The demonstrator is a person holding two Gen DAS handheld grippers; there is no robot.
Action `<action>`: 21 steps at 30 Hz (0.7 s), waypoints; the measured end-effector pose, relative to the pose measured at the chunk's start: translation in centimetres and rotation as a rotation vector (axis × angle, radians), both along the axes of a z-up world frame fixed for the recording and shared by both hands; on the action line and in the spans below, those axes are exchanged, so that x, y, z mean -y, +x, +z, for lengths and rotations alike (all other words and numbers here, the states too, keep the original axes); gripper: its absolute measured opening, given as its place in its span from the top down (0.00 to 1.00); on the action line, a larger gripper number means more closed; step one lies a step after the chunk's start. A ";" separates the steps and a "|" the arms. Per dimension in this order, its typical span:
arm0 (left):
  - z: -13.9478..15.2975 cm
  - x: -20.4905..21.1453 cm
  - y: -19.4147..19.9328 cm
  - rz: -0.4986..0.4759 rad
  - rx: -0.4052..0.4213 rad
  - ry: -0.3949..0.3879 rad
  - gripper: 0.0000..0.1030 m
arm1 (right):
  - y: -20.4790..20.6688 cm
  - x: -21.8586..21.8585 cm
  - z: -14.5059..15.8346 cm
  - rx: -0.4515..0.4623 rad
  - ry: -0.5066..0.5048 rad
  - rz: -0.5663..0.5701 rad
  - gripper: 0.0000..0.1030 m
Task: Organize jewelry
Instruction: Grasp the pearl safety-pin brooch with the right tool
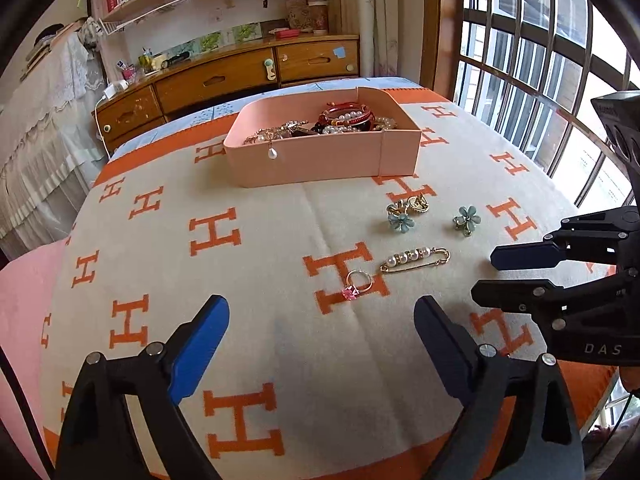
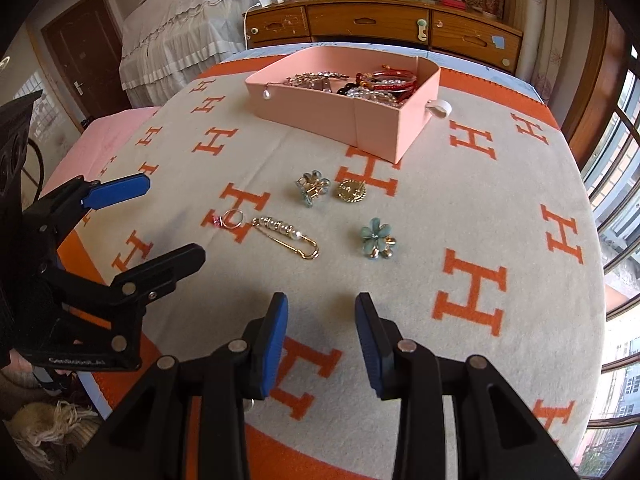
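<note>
A pink open box point(image 1: 320, 160) point(image 2: 380, 128) holds bracelets, pearls and chains at the far middle of the cloth. In front of it lie a pink-stone ring point(image 1: 357, 285) point(image 2: 229, 218), a pearl safety-pin brooch point(image 1: 414, 258) point(image 2: 288, 236), two blue flower earrings point(image 1: 466, 218) point(image 1: 400, 218) point(image 2: 376, 238) point(image 2: 312, 186) and a gold piece point(image 1: 418, 202) point(image 2: 351, 191). My left gripper point(image 1: 320, 344) point(image 2: 176, 224) is open and empty, just short of the ring. My right gripper point(image 2: 322, 340) point(image 1: 486, 274) is open and empty, short of the brooch.
The cream blanket with orange H marks point(image 1: 248, 280) covers a raised surface that drops off at the near and side edges. A wooden drawer cabinet point(image 1: 224, 80) stands behind, a window with bars point(image 1: 520, 60) at the right, a lace-covered piece point(image 2: 180, 28) at the left.
</note>
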State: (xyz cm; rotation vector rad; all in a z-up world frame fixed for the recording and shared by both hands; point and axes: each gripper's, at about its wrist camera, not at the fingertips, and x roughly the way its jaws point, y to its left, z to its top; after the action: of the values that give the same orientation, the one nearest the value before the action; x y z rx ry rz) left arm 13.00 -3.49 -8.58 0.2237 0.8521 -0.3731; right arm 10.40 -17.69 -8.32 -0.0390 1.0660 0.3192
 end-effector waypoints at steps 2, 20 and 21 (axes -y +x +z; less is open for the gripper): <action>0.0 -0.2 0.1 0.007 -0.007 -0.004 0.10 | 0.2 -0.3 -0.1 0.005 -0.007 0.018 0.66; -0.5 -3.5 1.6 0.101 -0.077 -0.086 0.10 | 3.8 -4.2 -0.3 0.071 -0.123 0.265 0.93; -0.5 -3.5 1.7 0.101 -0.077 -0.086 0.10 | 3.7 -4.3 -0.2 0.070 -0.131 0.267 0.93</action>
State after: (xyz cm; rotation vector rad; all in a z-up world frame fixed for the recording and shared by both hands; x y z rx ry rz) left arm 14.67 0.00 -9.05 0.0866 0.9172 -0.3247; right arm 14.06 -13.44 -8.56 -0.3100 1.0117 0.4850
